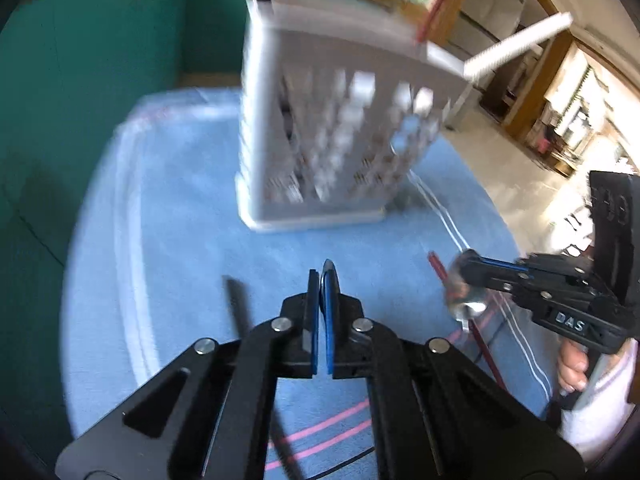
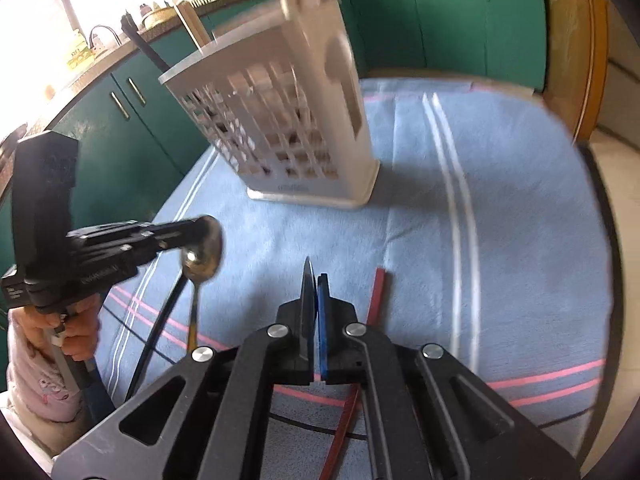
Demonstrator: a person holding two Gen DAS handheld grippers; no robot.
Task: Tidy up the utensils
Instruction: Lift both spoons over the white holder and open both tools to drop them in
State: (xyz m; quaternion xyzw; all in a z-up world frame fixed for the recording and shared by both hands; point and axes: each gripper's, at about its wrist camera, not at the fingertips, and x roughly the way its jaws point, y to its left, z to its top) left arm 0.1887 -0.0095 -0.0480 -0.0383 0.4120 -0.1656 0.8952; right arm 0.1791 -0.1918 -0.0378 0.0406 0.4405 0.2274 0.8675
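Far to the left are green cupboards (image 1: pixel 100 60). A blue cloth (image 1: pixel 160 200) with white and pink stripes covers the table. The left gripper (image 1: pixel 322 276) is pressed tight on the bowl of a black-handled spoon (image 2: pixel 202 256). The spoon's dark handle hangs down below the gripper, over the cloth. In the middle, farther back, a white holder (image 1: pixel 320 140) with many square holes stands up on the cloth. A few handles poke out of its top. To the right, the right gripper (image 1: pixel 466 268) pinches the shiny bowl of a red-handled spoon (image 1: pixel 468 300). Its red handle slants down under the gripper. A hand (image 1: pixel 572 364) grips that gripper from below. Both spoons are up in the air, near the holder but not in it.
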